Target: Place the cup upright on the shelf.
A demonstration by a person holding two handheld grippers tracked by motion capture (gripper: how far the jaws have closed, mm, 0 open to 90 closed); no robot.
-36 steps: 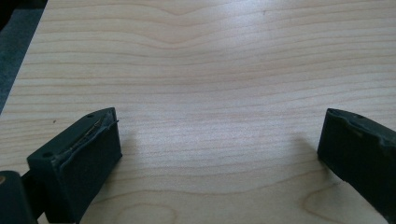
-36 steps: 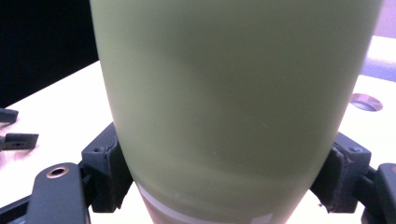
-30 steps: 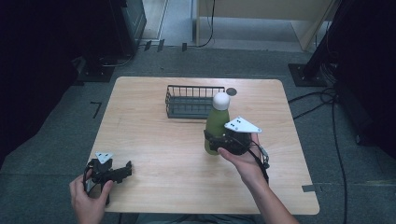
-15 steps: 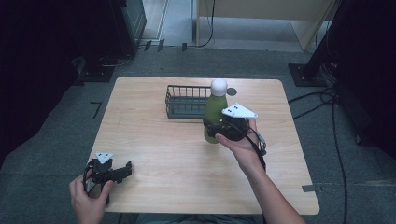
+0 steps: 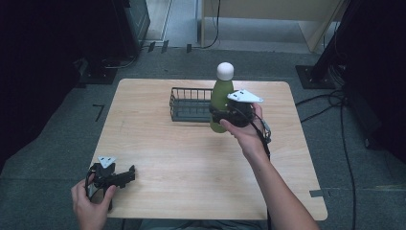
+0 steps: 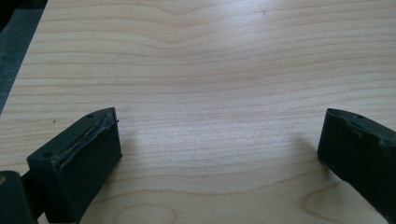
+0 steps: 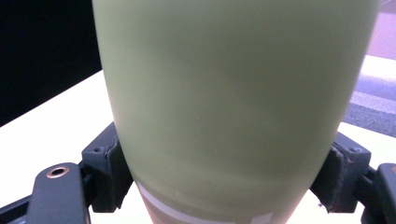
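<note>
1. The step in hand looks like the carry: the right gripper (image 5: 221, 114) has its jaws clamped on the lower body of the green bottle (image 5: 221, 98), one jaw on each flank, as the right gripper view shows close up (image 7: 238, 107).
2. The bottle is at the right end of the wire basket (image 5: 187, 104) on the far half of the table (image 5: 191, 158); whether its base touches the wood I cannot tell.
3. Its long axis stands nearly upright, white cap (image 5: 225, 71) topmost, base toward the table.
4. The next move probably calls for lifting the base over the basket's rim and lowering it inside, keeping the grip firm.
5. The left gripper (image 5: 125, 176) rests at the near left corner, jaws apart over bare wood.
</note>
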